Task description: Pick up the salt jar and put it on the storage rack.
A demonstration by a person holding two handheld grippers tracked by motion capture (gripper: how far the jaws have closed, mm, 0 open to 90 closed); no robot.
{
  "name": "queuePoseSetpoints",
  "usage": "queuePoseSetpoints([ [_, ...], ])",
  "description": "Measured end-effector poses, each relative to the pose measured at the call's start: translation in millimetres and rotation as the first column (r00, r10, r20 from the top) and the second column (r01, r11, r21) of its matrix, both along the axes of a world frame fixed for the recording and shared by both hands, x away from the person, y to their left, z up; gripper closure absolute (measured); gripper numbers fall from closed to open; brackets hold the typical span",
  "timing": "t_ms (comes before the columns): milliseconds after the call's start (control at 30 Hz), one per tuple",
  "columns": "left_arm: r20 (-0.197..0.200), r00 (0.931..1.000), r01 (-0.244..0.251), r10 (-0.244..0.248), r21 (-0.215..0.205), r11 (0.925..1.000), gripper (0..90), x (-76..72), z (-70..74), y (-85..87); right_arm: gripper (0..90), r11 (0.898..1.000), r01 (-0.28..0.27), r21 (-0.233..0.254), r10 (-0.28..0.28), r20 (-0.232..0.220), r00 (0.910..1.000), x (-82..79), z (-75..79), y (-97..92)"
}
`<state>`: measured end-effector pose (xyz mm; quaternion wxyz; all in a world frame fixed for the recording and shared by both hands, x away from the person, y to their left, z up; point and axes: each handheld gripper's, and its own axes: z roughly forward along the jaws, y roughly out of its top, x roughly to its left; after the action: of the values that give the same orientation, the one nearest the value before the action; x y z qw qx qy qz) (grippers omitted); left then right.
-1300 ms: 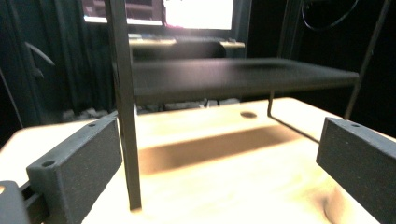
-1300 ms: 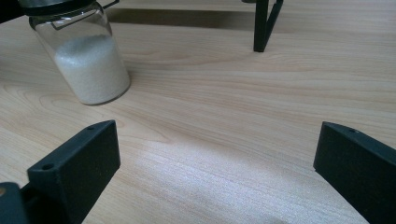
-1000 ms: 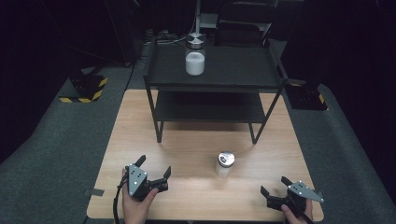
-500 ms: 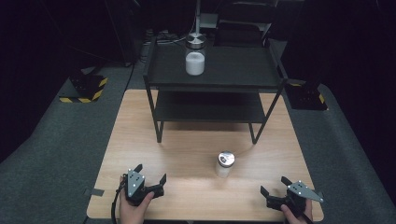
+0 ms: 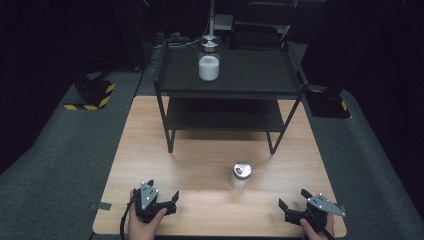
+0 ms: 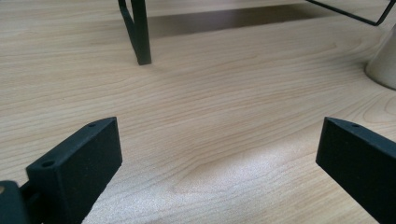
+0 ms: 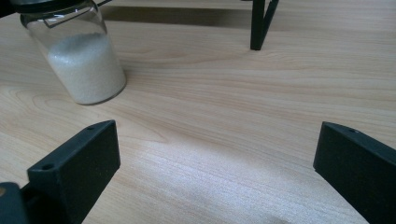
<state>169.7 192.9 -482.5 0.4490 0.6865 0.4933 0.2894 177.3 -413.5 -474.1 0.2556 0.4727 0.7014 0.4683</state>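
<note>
High view: you hold the left gripper [image 5: 159, 198] low over the near left part of the wooden table [image 5: 150, 130], and its jaws stand spread wide with nothing between them. The right gripper [image 5: 296, 204] sits at the near right corner, its jaws likewise spread and empty. Between the two, a little farther from you and nearer the right one, a small glass jar [image 5: 241, 176] with a metal lid stands upright on the bare wood, apart from both grippers. In the right gripper view that jar [image 7: 81, 60] appears at the far left, partly filled with white grains, clear of the open jaws. In the left gripper view only its lower edge [image 6: 384, 65] shows at the far right, beyond the spread jaws. At the far half of the table a black two-tier shelf [image 5: 235, 87] stands on thin legs; one leg [image 6: 138, 35] rises ahead of the left gripper. On the shelf's top tier stands a second jar [image 5: 209, 59], also upright, holding white grains under a metal lid.
</note>
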Motion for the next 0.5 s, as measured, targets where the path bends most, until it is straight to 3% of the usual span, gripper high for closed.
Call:
queuePoseSetpoints([
  [233, -0.013, 0.9999, 0.003, -0.003, -0.015, 0.9999, 0.7, 2.0, 0.5, 2.3, 0.2, 1.000, 0.003, -0.006, -0.002, 0.004, 1.0000, -0.9, -0.1, 1.4],
  [500, -0.037, 0.9992, 0.012, -0.011, 0.008, 0.9999, 0.7, 6.9, 4.2, -0.4, 0.2, 1.000, 0.002, -0.009, -0.002, 0.016, 0.9999, -3.8, -1.3, 2.3],
])
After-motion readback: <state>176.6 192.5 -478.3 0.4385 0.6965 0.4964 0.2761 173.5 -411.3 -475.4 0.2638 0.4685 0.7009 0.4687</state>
